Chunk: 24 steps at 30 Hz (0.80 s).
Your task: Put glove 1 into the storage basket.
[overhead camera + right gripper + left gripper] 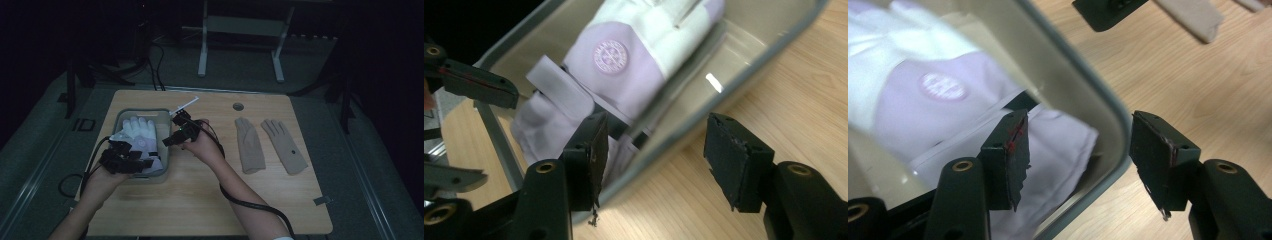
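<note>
Grey plastic tub [166, 134] w/ white-lilac glove [141, 136] blocks desk's [200, 200] left side; two beige gloves [270, 145] lie right of tub; bare wood between & in front.

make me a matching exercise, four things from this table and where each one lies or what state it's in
Things:
1. white glove
2. beige gloves
3. bin
4. left gripper

Places or states:
A. flat on the bare table, right side
B. jaws open astride the bin's rim
C. inside the bin
D. on the table's left half, holding a glove

Pairs: 1-C, 2-A, 3-D, 4-B
</note>
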### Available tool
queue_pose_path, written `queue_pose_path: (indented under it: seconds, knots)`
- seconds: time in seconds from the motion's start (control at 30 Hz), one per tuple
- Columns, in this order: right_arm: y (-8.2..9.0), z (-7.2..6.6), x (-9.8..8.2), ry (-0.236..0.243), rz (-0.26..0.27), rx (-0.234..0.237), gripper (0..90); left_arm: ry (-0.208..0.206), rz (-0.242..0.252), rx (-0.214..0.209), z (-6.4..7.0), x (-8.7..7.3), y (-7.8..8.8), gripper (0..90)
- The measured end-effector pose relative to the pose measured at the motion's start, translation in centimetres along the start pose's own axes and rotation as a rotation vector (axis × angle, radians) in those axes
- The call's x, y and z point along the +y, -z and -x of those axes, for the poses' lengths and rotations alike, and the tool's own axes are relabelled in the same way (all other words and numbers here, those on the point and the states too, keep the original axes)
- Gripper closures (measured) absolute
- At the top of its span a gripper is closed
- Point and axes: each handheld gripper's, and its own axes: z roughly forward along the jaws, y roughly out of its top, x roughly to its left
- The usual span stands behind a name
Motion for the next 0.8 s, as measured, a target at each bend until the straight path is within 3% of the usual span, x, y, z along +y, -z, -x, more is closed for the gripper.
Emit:
queue_pose_path:
  seconds: [0.3,0.6,0.77,0.8]
  knots:
    - [2.6,1.6,-1.9,0.005,0.022,-0.025,39.7,-0.027,0.033,-0.044,2.3,1.2,-1.4,40.8]
    - [5.2,3.6,-3.8,-0.028,0.069,-0.068,40.7,-0.057,0.055,-0.109,4.7,2.1,-3.1,33.8]
    - [6.3,4.8,-4.9,-0.045,0.082,-0.087,39.9,-0.082,0.051,-0.134,5.7,2.5,-4.1,25.2]
    - [6.5,5.0,-5.1,-0.045,0.085,-0.089,40.0,-0.095,0.060,-0.156,6.1,2.6,-4.5,25.2]
